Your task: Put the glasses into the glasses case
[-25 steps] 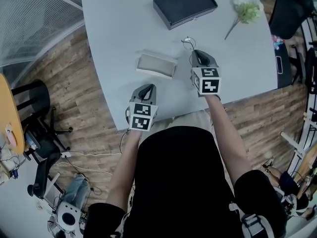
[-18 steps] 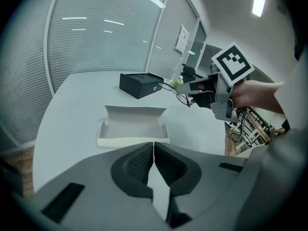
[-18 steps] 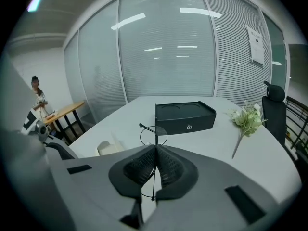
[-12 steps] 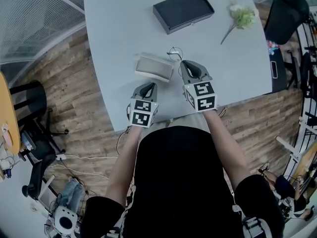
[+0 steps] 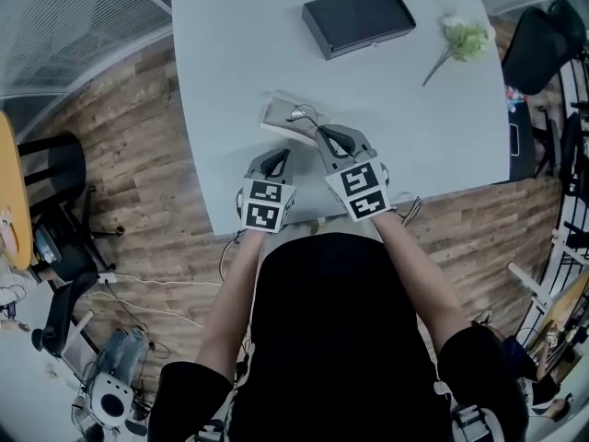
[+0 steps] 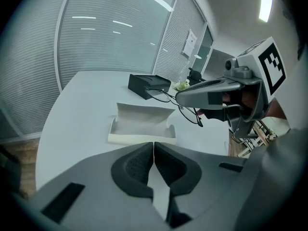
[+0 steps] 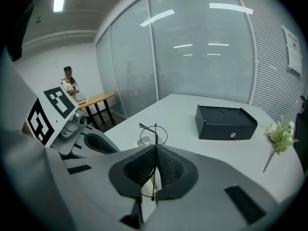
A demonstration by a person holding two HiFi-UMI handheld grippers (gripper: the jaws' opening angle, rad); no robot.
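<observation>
1. Right gripper (image 5: 319, 133) (image 7: 155, 149): fingers pressed together, pinching the thin wire frame of the glasses (image 5: 303, 113) (image 7: 154, 134).
2. Glasses: held raised off the table (image 5: 230, 53) at the right end of the glasses case (image 5: 279, 118) (image 6: 142, 125), not inside it.
3. Glasses case: pale, lying open near the table's near edge, its hollow facing up.
4. Left gripper (image 5: 275, 157) (image 6: 153, 147): fingers closed on each other with nothing between them, just on the near side of the case and apart from it.
5. Black box (image 5: 359, 18): on the far side of the table, well apart from the case.
6. Flower sprig (image 5: 463, 40): to the right of the box.
</observation>
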